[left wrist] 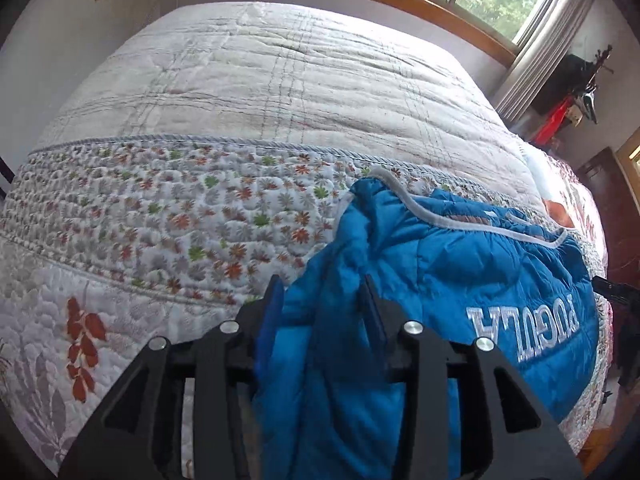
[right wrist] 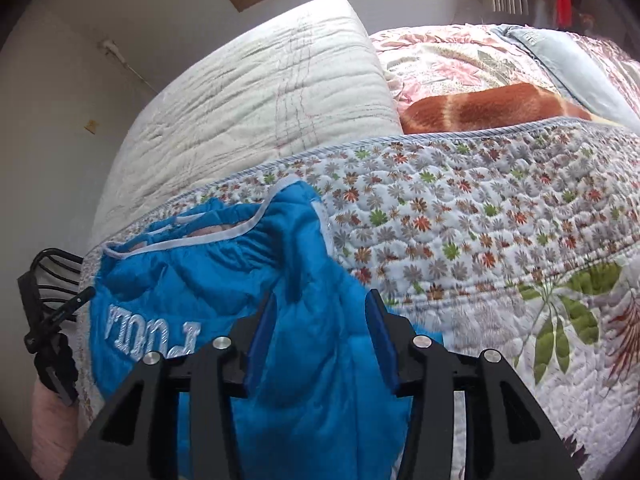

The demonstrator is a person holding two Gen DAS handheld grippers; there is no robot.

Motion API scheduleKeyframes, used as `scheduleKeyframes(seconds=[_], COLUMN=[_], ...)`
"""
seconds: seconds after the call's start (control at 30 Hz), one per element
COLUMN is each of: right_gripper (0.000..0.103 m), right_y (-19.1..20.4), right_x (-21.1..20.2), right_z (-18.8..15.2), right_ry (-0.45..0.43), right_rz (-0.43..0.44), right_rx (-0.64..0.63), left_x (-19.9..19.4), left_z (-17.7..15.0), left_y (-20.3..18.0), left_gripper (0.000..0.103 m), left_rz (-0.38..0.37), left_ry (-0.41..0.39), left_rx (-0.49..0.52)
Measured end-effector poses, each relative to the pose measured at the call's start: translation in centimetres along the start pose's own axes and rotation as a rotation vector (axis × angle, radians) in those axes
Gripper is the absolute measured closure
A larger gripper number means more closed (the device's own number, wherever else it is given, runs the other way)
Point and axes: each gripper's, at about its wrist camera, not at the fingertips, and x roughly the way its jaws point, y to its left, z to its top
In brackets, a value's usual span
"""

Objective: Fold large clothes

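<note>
a big flowery quilt point(left wrist: 168, 216) covers the bed. the blue puffy jacket point(left wrist: 460, 272) lies on its near edge. it looks soft, light and slippery, so grab the white-trimmed edge. the left gripper point(left wrist: 322, 300) and right gripper point(right wrist: 320, 312) are part open, fabric loose between.

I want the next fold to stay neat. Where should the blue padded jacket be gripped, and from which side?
A judgement: take the blue padded jacket at its near edges, one hand-held gripper per side, coming from the near side of the bed. It lies flat on the floral quilt, white-piped far edge away, so near-edge folds are thin enough to pinch and lift over.
</note>
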Motion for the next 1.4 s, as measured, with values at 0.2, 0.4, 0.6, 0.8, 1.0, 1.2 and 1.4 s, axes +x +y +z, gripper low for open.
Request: scheduleKeyframes(seconds=[0.2, 0.4, 0.6, 0.8, 1.0, 1.2, 1.4], right_gripper=[0.056, 0.061, 0.094, 0.095, 0.094, 0.092, 0.072], right_y=[-1.2, -1.7, 0.2, -1.5, -2.5, -1.3, 2.6], right_x=[-2.1, -0.4, -2.2, -0.2, 2.4, 1.6, -4.8], right_z=[-7.3, -10.9, -10.2, -11.2, -12.0, -11.9, -12.1], right_ry=[0.049, 0.081, 0.032, 0.095, 0.106, 0.108, -0.02], right_rz=[0.109, 0.101, 0.096, 0.057, 0.038, -0.015, -0.187], right_rx=[-0.002, 0.015, -0.02, 0.028, 0.033, 0.012, -0.088], left_x=[-3.5, -3.1, -4.4, -2.8, -0.1, 0.1, -6.0], left_z=[-7.0, -10.8, -10.4, -11.5, -12.6, -12.4, -11.0], left_y=[1.9, 1.2, -0.2, 1.2, 0.7, -0.8, -0.2], left_gripper=[0.058, 0.064, 0.097, 0.097, 0.095, 0.095, 0.09], left_rz=[-0.082, -0.126, -0.119, -0.101, -0.061, 0.017, 0.047], left_ry=[0.035, 0.047, -0.004, 0.062, 0.065, 0.057, -0.047], left_rx=[-0.022, -0.065, -0.084, -0.087, -0.036, 0.025, -0.021])
